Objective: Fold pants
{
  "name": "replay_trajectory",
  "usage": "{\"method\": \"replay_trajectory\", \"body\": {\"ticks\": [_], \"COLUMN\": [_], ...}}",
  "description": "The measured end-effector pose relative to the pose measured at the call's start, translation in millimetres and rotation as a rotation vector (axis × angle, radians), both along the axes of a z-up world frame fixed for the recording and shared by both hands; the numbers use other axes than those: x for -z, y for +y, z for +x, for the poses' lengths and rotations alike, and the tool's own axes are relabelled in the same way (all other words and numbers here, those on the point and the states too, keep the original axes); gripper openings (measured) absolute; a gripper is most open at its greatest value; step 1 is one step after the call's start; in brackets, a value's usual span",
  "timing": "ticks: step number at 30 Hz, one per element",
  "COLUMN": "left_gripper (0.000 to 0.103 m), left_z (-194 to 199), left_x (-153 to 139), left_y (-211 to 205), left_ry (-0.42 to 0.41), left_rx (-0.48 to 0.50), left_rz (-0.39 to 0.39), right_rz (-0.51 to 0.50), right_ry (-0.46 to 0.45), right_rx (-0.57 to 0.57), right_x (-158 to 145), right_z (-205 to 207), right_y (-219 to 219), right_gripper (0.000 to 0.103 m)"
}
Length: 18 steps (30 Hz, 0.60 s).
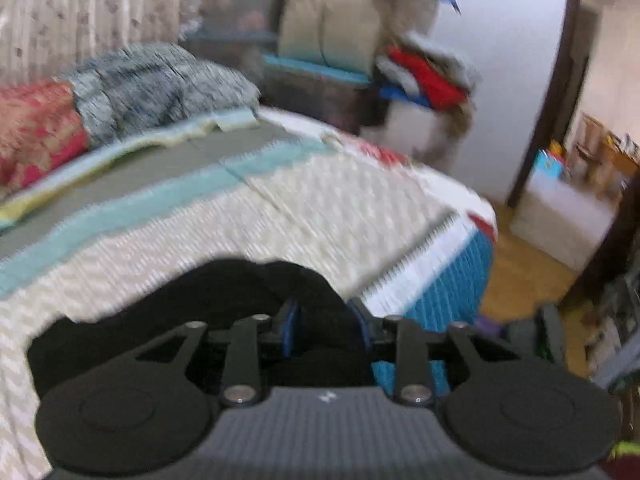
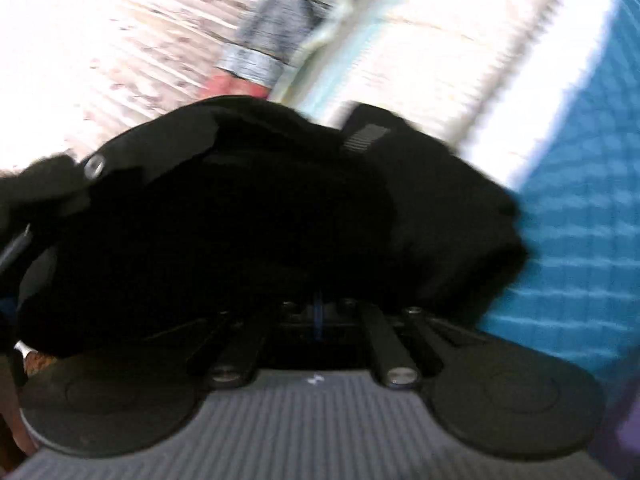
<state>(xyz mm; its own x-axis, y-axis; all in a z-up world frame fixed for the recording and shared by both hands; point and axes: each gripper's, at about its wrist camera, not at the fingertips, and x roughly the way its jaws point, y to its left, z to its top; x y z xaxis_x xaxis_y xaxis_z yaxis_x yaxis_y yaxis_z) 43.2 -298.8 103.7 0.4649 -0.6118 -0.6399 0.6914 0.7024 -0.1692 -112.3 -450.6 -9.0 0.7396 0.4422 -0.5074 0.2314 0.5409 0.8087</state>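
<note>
Black pants [image 2: 248, 216] heaped straight ahead of the right claw [image 2: 318, 314]: blue pads pressed together into one thin line, pinching the hem of the bunch where it meets the tips. Rises from there in a dark mound, filling the middle of the right wrist view and hanging out over the blue side panel [image 2: 580, 216] of the bed. Round metal button [image 2: 94, 168] on the upper left of the mound. Grey striped woven label [image 2: 366, 138] near the top; blurred, no writing readable. Beyond the mound, grey cloth [image 2: 268, 40] with a pinkish patch at its lower end, too smeared to name.

Left claw [image 1: 325, 320] narrowly parted, blue fingers [image 1: 291, 320] standing apart with black pants [image 1: 248, 292] filling the gap and bulging up above the tips. Cannot tell whether the pads press on the cloth. Spreads left from the claw across the pale chevron quilt [image 1: 304, 208], close to the bed's near corner. Small white mark [image 1: 326, 397] on the claw's ribbed grey body, not legible.

Farther out on the bed: teal stripe [image 1: 132, 212], folded grey blanket [image 1: 160, 84], red patterned pillow [image 1: 36, 128] beside it. Behind, stacked storage bins [image 1: 316, 84] piled with clothes, dark door frame [image 1: 560, 100] at right, wooden floor [image 1: 520, 280] below it.
</note>
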Motion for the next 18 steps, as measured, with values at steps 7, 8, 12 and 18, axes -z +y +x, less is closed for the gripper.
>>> {"method": "replay_trajectory", "body": {"ticks": [7,8,12,18], "left_gripper": [0.066,0.068,0.073,0.066], "left_z": [-28,-30,-20,-7], "left_x": [-5,-7,-9,18], "left_y": [61,78,126,130], "left_ry": [0.091,0.111,0.210,0.330], "left_rx": [0.053,0.036,-0.111,-0.199], "left_rz": [-0.057,-0.089,-0.208,-0.224], "right_rz": [0.072,0.044,-0.022,-0.091], "right_ry": [-0.082,-0.101,-0.175,-0.210], "right_rx": [0.070,0.108,0.174,-0.031], "right_x": [5,0,-23,-46], "right_z": [-63,-70,-60,21], "right_y": [-53,-61,-79,-51], "right_gripper": [0.017,0.028,0.051,0.070]}}
